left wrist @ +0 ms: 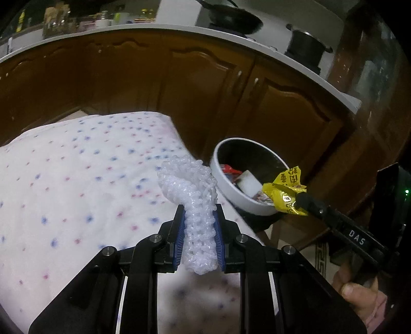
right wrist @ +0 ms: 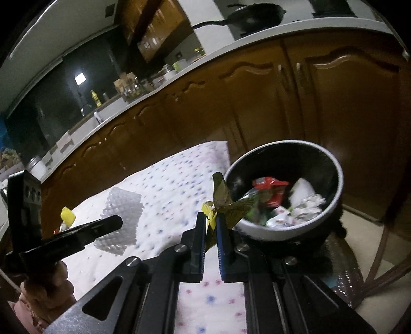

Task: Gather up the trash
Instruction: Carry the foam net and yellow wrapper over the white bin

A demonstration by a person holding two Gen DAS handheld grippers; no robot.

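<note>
My left gripper [left wrist: 199, 218] is shut on a white foam net sleeve [left wrist: 191, 195], held above the dotted tablecloth [left wrist: 77, 179]; the sleeve also shows in the right wrist view [right wrist: 120, 218]. My right gripper [right wrist: 211, 218] is shut on a yellow foil wrapper [right wrist: 226, 205], held just left of the bin's rim; the wrapper shows in the left wrist view [left wrist: 285, 192] over the bin's near edge. The round white-rimmed trash bin [right wrist: 336, 167] holds several wrappers and white scraps; it also appears in the left wrist view [left wrist: 218, 177].
Brown wooden kitchen cabinets [left wrist: 179, 84] stand behind the table under a white counter with a black wok [left wrist: 231, 18] and pot [left wrist: 308, 48]. A yellow object [right wrist: 68, 215] lies on the cloth at left. The table edge and floor [right wrist: 372, 257] are to the right.
</note>
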